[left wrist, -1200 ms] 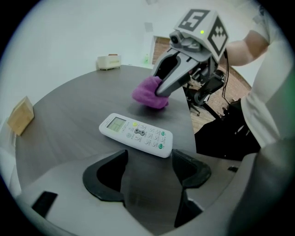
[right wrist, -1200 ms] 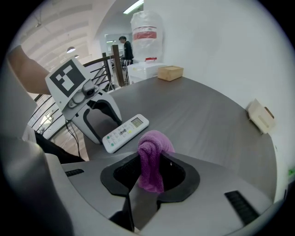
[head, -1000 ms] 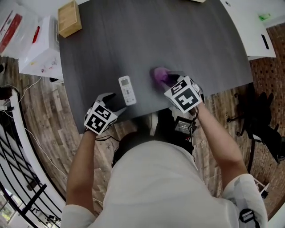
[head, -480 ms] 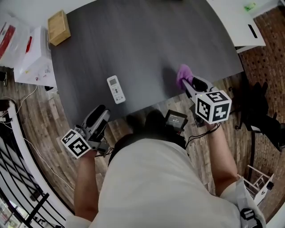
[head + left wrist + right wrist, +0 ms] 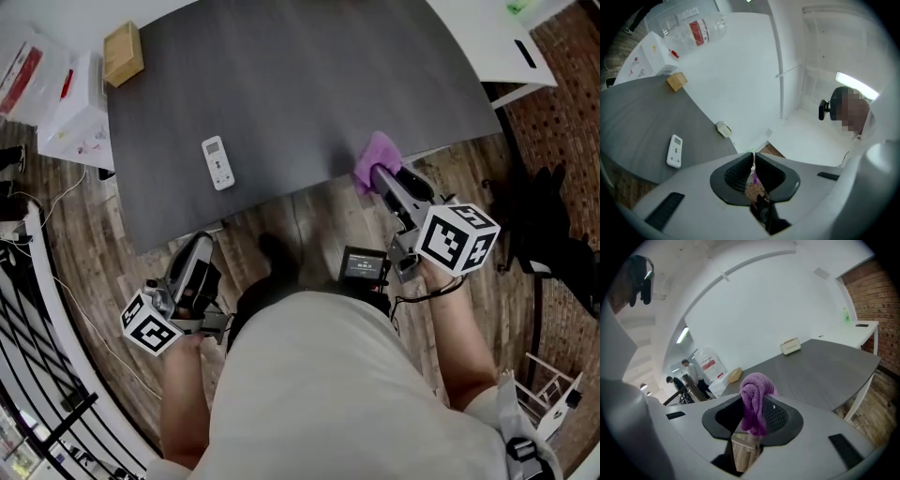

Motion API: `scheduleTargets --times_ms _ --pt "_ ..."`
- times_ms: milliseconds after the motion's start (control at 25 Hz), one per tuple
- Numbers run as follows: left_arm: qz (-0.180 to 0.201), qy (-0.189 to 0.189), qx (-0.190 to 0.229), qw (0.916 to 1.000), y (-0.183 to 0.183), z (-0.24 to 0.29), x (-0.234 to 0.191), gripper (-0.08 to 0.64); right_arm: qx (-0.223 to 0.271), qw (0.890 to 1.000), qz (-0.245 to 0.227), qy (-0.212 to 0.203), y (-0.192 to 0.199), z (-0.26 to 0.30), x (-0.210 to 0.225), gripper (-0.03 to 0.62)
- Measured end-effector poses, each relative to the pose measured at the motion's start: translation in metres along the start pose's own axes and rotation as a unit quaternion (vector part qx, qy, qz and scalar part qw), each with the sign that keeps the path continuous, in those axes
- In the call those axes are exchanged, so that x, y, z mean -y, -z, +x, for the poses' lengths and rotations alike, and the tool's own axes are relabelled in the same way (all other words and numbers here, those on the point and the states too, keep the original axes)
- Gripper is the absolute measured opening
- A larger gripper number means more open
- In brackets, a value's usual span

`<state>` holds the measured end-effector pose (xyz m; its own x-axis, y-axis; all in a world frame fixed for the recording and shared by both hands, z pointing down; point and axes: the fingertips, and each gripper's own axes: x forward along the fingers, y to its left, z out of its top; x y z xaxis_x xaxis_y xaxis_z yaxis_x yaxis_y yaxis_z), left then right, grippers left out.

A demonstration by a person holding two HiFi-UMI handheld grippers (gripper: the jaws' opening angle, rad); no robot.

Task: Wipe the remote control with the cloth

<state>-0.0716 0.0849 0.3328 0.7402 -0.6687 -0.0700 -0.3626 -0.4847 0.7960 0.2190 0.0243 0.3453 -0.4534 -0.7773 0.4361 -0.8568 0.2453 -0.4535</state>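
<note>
My right gripper (image 5: 382, 178) clamps the cloth (image 5: 375, 152) at the table (image 5: 309, 75) edge; my left gripper (image 5: 197, 248), closed and empty, is off it. The remote (image 5: 217, 162) lies apart on the table; next I bring the cloth onto it.

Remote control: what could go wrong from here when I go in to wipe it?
1. The remote control lies loose on the table. The left gripper, jaws just closed on nothing, is away from it, so a wipe may push it.
2. The right gripper grips the cloth in a bunch, which could slip out under pressure.
</note>
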Motion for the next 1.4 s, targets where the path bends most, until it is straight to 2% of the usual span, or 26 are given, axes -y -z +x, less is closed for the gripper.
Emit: scheduleTargets --times_ms 120,240,440,600,800,1120,1400 --pt "0.019 -0.002 0.018 0.9996 0.025 -0.001 0.039 0.032 0.019 0.999 -0.019 -0.025 0.001 -0.036 -0.004 0.115" --pt "0.024 -0.004 0.038 0.999 0.057 -0.005 0.075 0.032 0.031 0.998 -0.013 -0.058 0.011 -0.075 -0.009 0.115" --pt "0.031 -0.02 0.056 0.9977 0.09 -0.02 0.122 0.032 0.016 0.995 -0.013 -0.095 0.043 -0.126 -0.02 0.116" --pt "0.046 -0.028 0.063 0.9966 0.105 -0.046 0.153 0.032 0.007 0.994 -0.015 -0.106 0.061 -0.151 -0.029 0.115" --pt "0.054 -0.023 0.068 0.996 0.1 -0.066 0.166 0.032 0.024 0.992 -0.039 -0.115 0.046 -0.168 -0.059 0.115" --pt "0.07 0.001 0.053 0.9962 0.087 -0.082 0.173 0.032 0.081 0.986 -0.071 -0.126 0.012 -0.184 -0.112 0.115" --pt "0.063 0.009 0.039 0.9972 0.092 -0.116 0.169 0.026 0.08 0.988 -0.081 -0.105 0.035 -0.183 -0.144 0.112"
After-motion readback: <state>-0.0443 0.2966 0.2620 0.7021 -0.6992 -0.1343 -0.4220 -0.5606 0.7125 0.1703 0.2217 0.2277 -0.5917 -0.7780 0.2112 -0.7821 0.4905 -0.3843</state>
